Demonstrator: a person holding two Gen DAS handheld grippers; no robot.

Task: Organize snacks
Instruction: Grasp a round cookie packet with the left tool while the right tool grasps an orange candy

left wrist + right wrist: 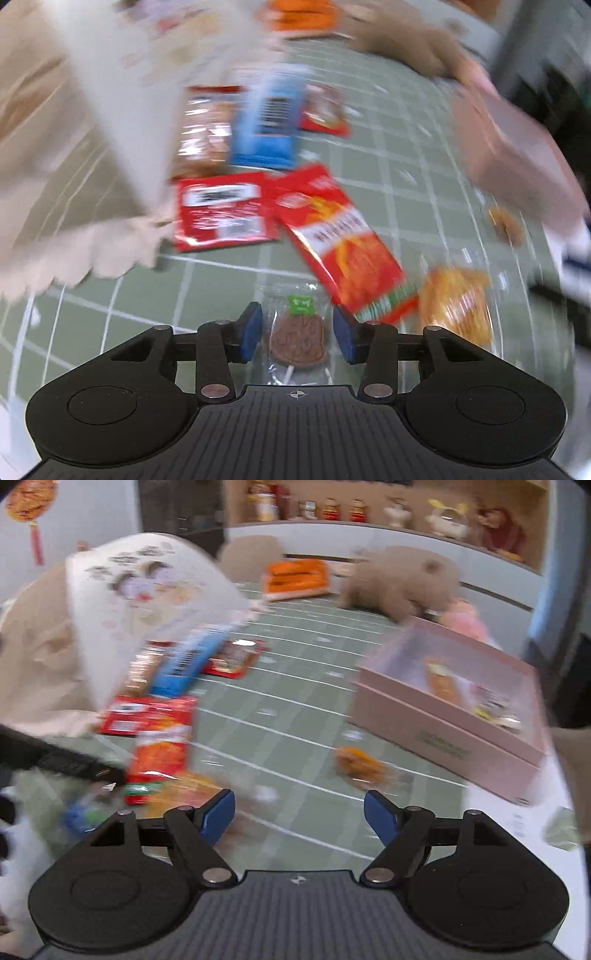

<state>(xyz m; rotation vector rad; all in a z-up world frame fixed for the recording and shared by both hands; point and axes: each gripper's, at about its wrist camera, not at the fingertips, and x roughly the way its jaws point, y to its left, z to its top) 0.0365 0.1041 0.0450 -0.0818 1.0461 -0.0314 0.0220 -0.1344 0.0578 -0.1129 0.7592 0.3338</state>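
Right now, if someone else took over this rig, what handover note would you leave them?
Left gripper: open, fingers either side of a clear-wrapped brown snack, not closed on it.
Right gripper: open, empty, over the green gridded tablecloth.
Done: a few snacks already sit in the pink cardboard box.
Left: red packets, the blue packet and orange clear-wrapped snacks are loose on the cloth.

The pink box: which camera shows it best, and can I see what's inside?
The right wrist view: the pink box shows its open top, two walls and blurred snack packets inside, beyond the open right gripper. In the left wrist view it is only a blurred pink shape at the right edge, contents hidden.
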